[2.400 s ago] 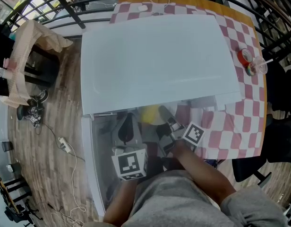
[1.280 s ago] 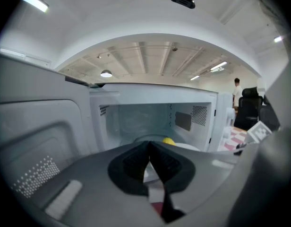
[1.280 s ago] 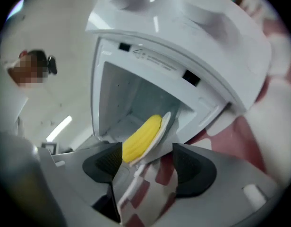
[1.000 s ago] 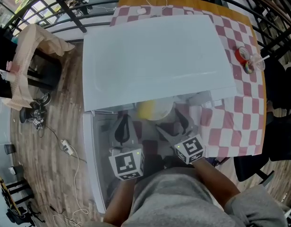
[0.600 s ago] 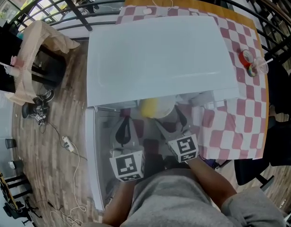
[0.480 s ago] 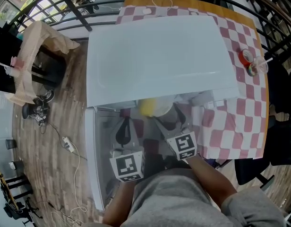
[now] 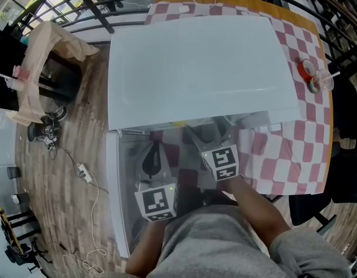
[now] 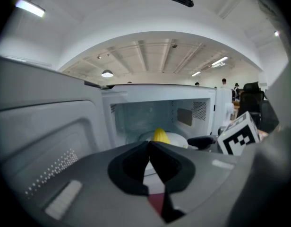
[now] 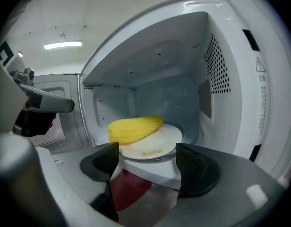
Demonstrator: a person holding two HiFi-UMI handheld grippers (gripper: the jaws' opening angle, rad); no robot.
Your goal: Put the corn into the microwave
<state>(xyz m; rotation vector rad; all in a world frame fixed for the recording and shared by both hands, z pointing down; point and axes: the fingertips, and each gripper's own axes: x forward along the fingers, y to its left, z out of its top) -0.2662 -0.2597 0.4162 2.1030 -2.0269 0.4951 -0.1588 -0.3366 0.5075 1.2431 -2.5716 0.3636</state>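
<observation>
One change: corn [image 9: 135, 128] on plate [image 9: 157, 144] now lies inside microwave [image 9: 221, 79], as tasked. Right gripper [image 9: 147, 157] spread, empty, jaws just narrowed slightly; left gripper [image 8: 149, 162] pressed together.

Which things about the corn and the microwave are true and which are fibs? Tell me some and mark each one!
1. The corn lies on a white plate inside the microwave. True.
2. The microwave's door is shut. False: it stands swung wide open.
3. The left gripper is holding the corn. False: its jaws are together with nothing in them, and the corn sits apart from it on the plate.
4. A red-and-white checked cloth covers the table beside the microwave. True.
</observation>
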